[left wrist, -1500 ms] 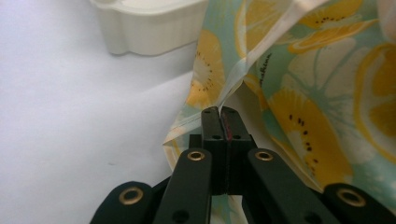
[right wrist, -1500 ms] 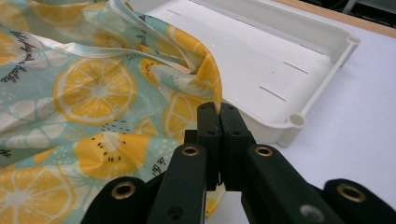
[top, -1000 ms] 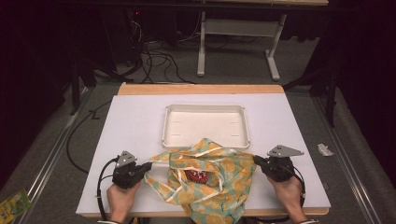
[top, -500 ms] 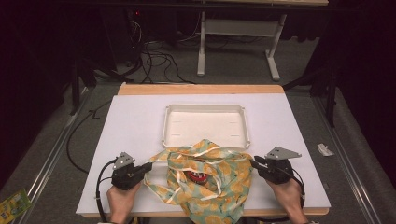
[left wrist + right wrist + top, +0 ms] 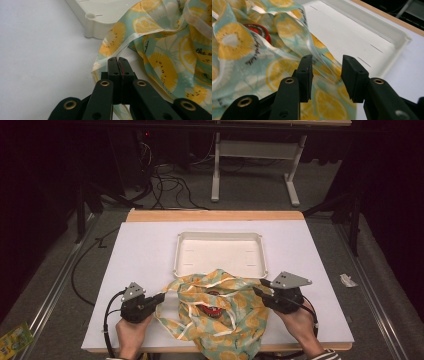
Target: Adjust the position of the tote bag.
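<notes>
A cloth (image 5: 235, 320) printed with yellow citrus slices on pale green lies bunched at the table's near edge, partly over the white tray (image 5: 177, 255). A red round thing (image 5: 214, 311) sits in its folds. My left gripper (image 5: 161, 296) is shut on the cloth's white-hemmed left edge (image 5: 125, 46), beside the tray's corner (image 5: 95, 22). At the cloth's right side my right gripper (image 5: 256, 291) has just been opening. Its jaws stand apart (image 5: 327, 67), a fold of the cloth (image 5: 244, 50) runs between them, and the pads do not press it. The red thing (image 5: 259, 30) shows beyond.
The tray's bare floor (image 5: 352, 27) lies just past the cloth. White table surface (image 5: 140, 255) spreads left and right of the tray, with a wooden strip (image 5: 215, 215) at the far edge. Cables and a desk frame stand on the floor beyond.
The right gripper's jaws have opened off the cloth's right edge, and that hand has lifted a little and shifted slightly left. The left gripper has kept still, shut on the cloth.
</notes>
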The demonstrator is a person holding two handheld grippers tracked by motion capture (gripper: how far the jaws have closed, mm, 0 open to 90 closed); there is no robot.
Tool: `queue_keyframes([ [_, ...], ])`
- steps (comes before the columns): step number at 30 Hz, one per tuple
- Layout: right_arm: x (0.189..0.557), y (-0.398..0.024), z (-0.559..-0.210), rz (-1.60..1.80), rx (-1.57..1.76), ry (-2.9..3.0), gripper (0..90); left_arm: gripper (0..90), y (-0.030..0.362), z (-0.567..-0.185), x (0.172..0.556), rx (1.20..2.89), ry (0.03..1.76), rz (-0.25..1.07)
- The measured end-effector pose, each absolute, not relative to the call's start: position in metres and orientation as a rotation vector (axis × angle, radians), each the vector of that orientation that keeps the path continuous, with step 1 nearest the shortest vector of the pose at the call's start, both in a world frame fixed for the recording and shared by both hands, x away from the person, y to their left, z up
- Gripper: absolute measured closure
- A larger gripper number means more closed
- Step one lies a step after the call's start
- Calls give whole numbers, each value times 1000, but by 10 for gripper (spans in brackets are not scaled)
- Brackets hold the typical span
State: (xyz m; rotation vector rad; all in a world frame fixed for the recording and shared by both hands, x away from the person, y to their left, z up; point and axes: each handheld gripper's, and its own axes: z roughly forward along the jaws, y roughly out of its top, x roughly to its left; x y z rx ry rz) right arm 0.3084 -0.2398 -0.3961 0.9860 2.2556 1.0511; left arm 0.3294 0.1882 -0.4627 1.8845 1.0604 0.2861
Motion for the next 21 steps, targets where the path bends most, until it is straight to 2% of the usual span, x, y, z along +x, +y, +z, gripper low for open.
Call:
queue_keyframes([
  [7,321,-220,-399,1040,936,2323,600,900,188,-460,330,1880,1056,289],
  [8,324,-218,-401,1025,925,2338,616,900,188,-460,330,1879,1055,290],
  [11,329,-215,-405,995,923,2381,739,900,188,-461,330,1876,1056,289],
  [14,330,-215,-406,984,914,2391,892,900,188,-460,330,1878,1052,288],
  [21,326,-226,-400,1030,931,2343,900,900,191,-459,329,1875,1050,299],
])
